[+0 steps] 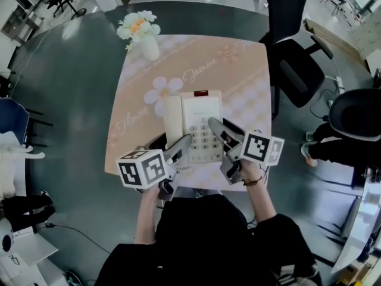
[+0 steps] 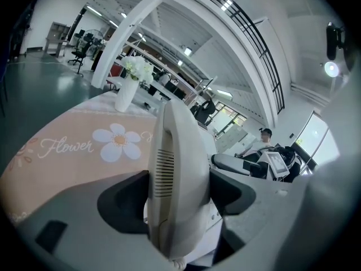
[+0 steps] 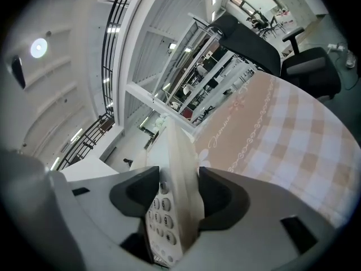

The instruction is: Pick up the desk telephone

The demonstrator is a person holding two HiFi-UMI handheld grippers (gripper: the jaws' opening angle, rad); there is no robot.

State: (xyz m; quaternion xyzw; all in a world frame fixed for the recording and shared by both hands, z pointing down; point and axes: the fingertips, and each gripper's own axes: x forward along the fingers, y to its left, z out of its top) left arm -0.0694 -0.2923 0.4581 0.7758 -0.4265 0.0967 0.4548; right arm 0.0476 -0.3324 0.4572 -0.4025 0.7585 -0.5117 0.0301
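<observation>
Left hand-held gripper (image 2: 177,191) is clenched on the handset side of the desk telephone (image 1: 199,121), jaws pressed against both faces of the handset. Right hand-held gripper (image 3: 175,199) grasps the phone's keypad edge, jaws spread wide around it. The telephone sits between them over the pink cloth (image 1: 250,76), toward the near edge of the table (image 1: 77,82).
</observation>
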